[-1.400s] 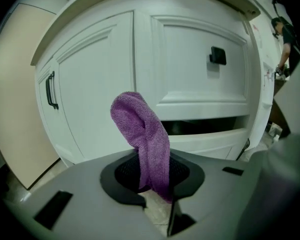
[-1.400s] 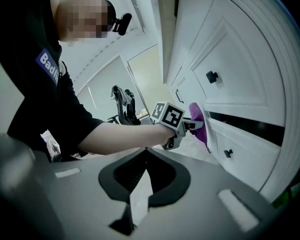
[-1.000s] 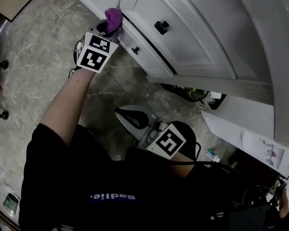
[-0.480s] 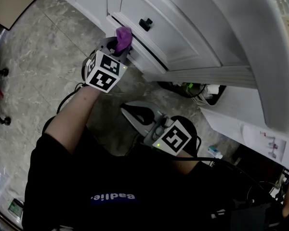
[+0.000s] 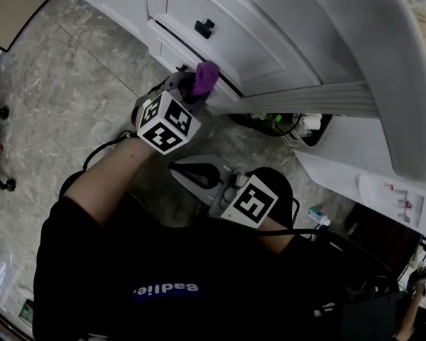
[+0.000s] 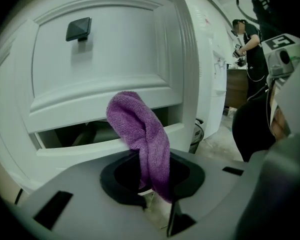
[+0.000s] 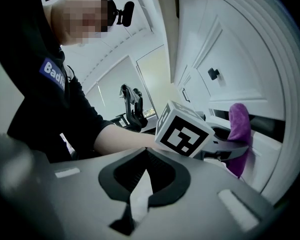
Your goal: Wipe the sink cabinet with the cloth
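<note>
Left tool (image 5: 187,89) is clamped on the purple terry cloth (image 6: 140,129), whose folded end is against the lower rail of the white panelled sink cabinet (image 6: 105,59); right tool (image 7: 135,196) hangs closed and empty. Wiping well likely needs even pressure along that rail, clear of the gap

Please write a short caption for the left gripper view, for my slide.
Left gripper holds a purple cloth at the lower edge of a white cabinet door.
</note>
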A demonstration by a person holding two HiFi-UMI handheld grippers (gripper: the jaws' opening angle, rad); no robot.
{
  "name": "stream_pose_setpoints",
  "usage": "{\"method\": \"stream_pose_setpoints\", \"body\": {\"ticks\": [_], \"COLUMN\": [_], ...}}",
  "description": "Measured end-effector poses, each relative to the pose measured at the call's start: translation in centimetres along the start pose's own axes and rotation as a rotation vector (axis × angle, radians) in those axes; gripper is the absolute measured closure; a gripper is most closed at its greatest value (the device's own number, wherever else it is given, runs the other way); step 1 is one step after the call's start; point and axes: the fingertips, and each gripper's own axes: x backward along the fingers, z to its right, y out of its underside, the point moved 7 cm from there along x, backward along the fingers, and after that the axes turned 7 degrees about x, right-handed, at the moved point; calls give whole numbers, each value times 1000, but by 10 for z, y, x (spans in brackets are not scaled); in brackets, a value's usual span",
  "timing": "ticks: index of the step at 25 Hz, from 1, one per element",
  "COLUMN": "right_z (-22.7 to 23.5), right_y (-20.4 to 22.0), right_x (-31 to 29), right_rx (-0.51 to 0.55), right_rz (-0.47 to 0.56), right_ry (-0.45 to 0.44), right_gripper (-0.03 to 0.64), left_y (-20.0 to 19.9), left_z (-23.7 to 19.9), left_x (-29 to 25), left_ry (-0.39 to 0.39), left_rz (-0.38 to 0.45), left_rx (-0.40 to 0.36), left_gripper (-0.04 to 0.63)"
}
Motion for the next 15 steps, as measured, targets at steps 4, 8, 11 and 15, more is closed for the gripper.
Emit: {"method": "stream_pose_setpoints", "body": {"ticks": [4, 8, 11, 15], "right_z": [0, 3, 6, 12], "right_y": [-3, -2, -6, -13], "right_x": [10, 16, 23, 36], "right_rx": [-3, -4, -14, -16], "right_rz": [-2, -11, 3, 36], "right_ry": [25, 67, 97, 127], "right_gripper": [615, 615, 615, 615], "left_y": [1, 1, 1, 4], "left_z": [22, 40, 41, 34], "left_x": [-10, -18, -19, -9], "left_ry": [61, 115, 127, 116], "left_rz": [11, 16, 18, 34], "left_rx": [-19, -43, -46, -35], "left_gripper": [506, 506, 506, 506]}}
